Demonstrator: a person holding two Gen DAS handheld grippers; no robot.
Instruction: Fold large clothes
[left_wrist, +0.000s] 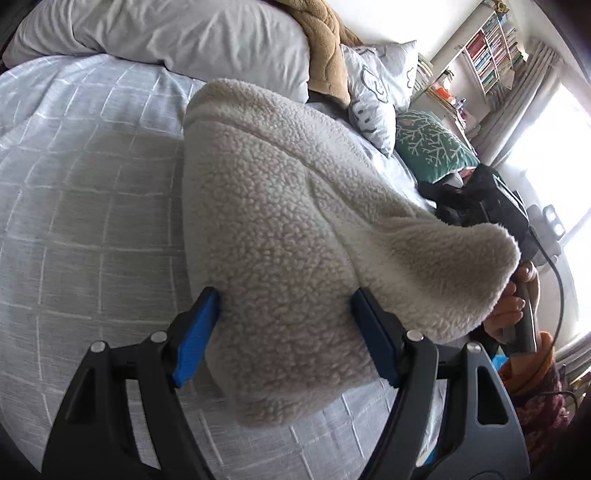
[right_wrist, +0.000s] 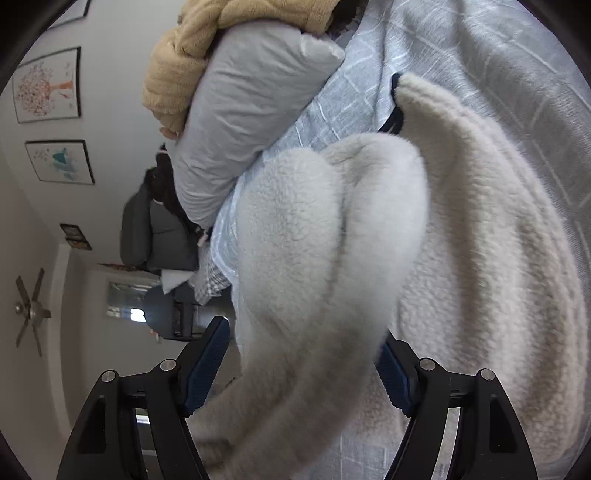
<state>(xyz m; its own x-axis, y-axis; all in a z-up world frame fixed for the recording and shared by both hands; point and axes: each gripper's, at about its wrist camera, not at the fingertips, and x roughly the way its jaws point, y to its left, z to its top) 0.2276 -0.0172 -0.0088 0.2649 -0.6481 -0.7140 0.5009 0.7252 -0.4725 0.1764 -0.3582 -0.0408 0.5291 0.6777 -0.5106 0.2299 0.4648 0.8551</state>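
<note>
Bedding fills both views: a grey checked bedspread (left_wrist: 74, 206) carries one cream fleece garment (left_wrist: 295, 221). Left gripper (left_wrist: 286, 299) has its two blue pads (left_wrist: 195, 332) pressing a thick fold of fleece near the spread's near edge. Right gripper (right_wrist: 306, 343) straddles a blurred fleece roll; whether its pads bite is hard to tell. Beyond lie pillows (left_wrist: 177, 33), a tan blanket (left_wrist: 325, 48) and two framed pictures (right_wrist: 48, 85), no writing legible

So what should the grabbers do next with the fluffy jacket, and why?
Probably lay the raised part down flat. The fluffy jacket lies bunched on the grey checked bedspread, thick folds of it sit between the wide jaws of the left gripper and the right gripper, and the fold isn't lying flat yet.
</note>
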